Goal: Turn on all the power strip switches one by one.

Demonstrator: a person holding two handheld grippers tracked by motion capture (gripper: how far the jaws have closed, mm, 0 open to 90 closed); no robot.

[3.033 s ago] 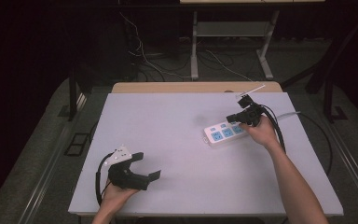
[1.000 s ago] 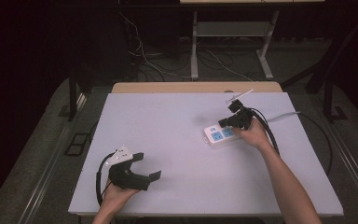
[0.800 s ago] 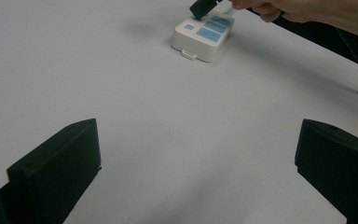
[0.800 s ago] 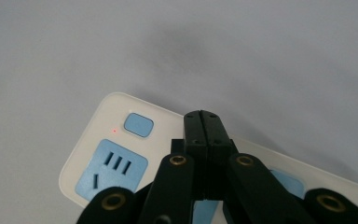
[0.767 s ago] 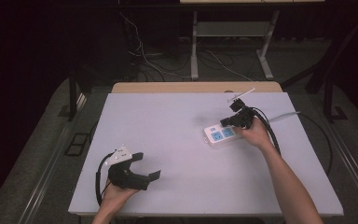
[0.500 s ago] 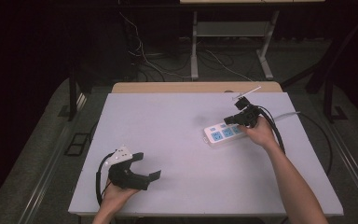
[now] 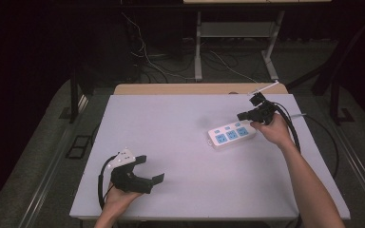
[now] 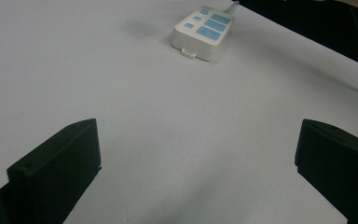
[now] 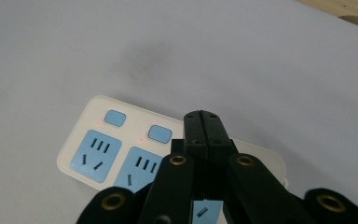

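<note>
Near the front edge of the table point(image 7: 195, 190), my left gripper point(image 7: 145, 171) rests with its jaws spread wide, grasping nothing. Farther off, toward the right, lies a white power strip point(image 7: 231, 135) with blue sockets, blue switches and small red lights. Above its far end my right gripper point(image 7: 244, 115) hovers, jaws clenched together on nothing.

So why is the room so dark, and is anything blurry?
High view: the white table is lit, the floor around it nearly black. Left gripper view: the power strip looks soft. Right gripper view: the strip is sharp, with a faint smudgy shadow beyond it.
</note>
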